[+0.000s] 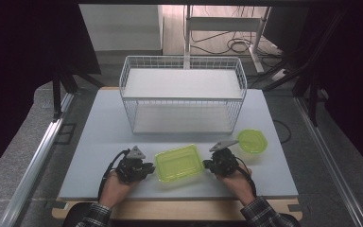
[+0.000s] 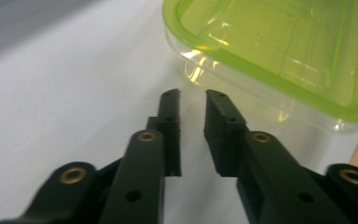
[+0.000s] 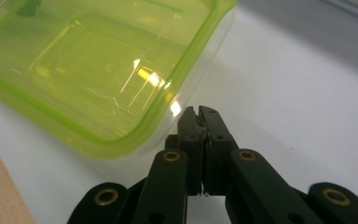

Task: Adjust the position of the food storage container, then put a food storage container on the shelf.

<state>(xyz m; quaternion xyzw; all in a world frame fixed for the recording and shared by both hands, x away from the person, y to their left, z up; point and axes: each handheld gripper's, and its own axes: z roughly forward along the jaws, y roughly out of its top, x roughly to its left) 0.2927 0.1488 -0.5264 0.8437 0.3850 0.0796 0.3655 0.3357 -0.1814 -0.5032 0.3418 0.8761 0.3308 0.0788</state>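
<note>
A clear rectangular container with a lime-green lid (image 1: 178, 163) lies near the front of the white table (image 1: 99, 142), between my two grippers. My left gripper (image 1: 150, 168) sits just left of it. In the left gripper view its jaws (image 2: 192, 93) stand a little apart with nothing between them, tips close to the container's corner (image 2: 270, 42). My right gripper (image 1: 208, 164) is at the container's right side. The right gripper view has its jaws (image 3: 198, 109) pressed together and empty, just short of the container's rim (image 3: 88, 60).
A white wire basket shelf with two levels (image 1: 182, 94) stands at the back middle of the table. A smaller green-lidded container (image 1: 252, 140) lies at the right, behind my right gripper. The table's wooden front edge (image 1: 179, 208) runs under the person's wrists.
</note>
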